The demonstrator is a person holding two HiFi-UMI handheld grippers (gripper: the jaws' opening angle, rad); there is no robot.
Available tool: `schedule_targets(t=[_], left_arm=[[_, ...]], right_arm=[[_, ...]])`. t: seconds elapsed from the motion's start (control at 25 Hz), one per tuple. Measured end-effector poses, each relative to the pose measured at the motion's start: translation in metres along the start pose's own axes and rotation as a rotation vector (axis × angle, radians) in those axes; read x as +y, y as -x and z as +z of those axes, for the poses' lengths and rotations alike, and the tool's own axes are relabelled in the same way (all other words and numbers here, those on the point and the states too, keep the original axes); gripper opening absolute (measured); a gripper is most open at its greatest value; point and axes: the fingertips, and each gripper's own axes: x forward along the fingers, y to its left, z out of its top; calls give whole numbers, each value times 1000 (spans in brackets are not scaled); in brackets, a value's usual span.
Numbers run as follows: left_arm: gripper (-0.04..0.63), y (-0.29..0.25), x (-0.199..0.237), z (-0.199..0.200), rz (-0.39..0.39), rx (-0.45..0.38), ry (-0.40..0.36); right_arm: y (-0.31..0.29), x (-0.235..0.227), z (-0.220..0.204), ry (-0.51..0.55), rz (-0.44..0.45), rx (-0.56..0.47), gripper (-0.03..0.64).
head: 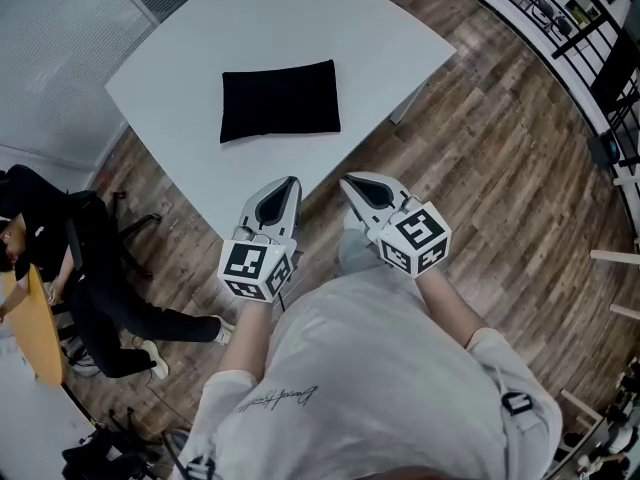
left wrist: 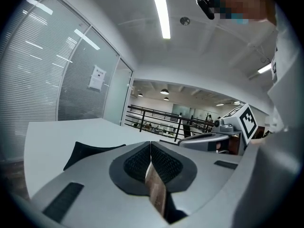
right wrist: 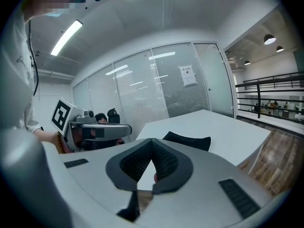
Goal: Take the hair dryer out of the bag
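Both closed, empty, left claw [head: 290, 184], right claw [head: 350, 181]

A white table [head: 170, 63] with rounded corners stands on a floor [head: 480, 168] of brown wooden planks. One flat black bag [head: 280, 100] lies directly on the table top, near its middle. The bag is well apart from every edge of the table.

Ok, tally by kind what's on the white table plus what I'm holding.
Black bag: 1, lying flat on the white table
Grippers: 2, the left gripper and the right gripper, both shut with nothing between the jaws
Total: 3
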Motion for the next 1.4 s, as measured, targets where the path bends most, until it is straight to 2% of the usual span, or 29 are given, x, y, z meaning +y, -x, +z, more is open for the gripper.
schedule_targets(t=[0.36, 0.56, 0.84, 1.16, 1.4], left_arm=[[14, -71, 15, 17, -10, 38, 3], [14, -100, 23, 24, 9, 48, 9], [14, -132, 20, 51, 5, -11, -32], [14, -140, 30, 57, 33, -6, -38], [14, -132, 52, 59, 56, 8, -50]], right_arm=[[-24, -69, 24, -24, 17, 17, 15], [-36, -99, 35, -29, 41, 14, 15], [-50, -138, 49, -23, 67, 9, 15], [-60, -148, 58, -27, 74, 5, 15], [-68, -146, 61, -24, 36, 5, 15]])
